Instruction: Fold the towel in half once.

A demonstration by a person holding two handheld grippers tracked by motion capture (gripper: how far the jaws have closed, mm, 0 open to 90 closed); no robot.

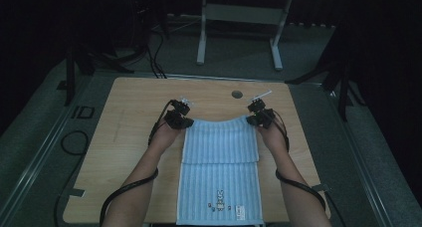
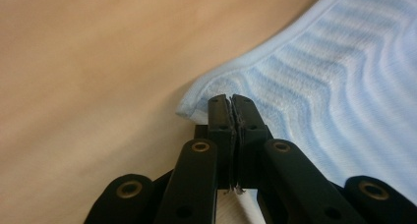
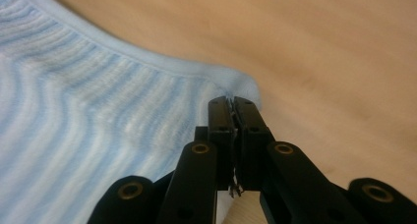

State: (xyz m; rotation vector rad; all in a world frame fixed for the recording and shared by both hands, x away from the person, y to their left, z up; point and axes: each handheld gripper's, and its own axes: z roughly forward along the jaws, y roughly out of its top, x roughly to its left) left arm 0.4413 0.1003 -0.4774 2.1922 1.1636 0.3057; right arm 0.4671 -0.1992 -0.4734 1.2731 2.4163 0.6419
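Towel (image 1: pixel 220 167) folded on tabletop (image 1: pixel 129 132) | left gripper (image 1: pixel 180 118) clamped on far-left corner | right gripper (image 1: pixel 259 118) clamped on far-right corner

one light blue ribbed cloth towel (image 1: pixel 220 160) lies folded on one light wooden table (image 1: pixel 129 117). two black two-jaw grippers, left (image 1: pixel 180 118) and right (image 1: pixel 258 116). one round dark hole (image 1: pixel 237 94) in the tabletop.

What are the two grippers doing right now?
Left gripper: shut on the towel corner.
Right gripper: shut on the towel's other corner.
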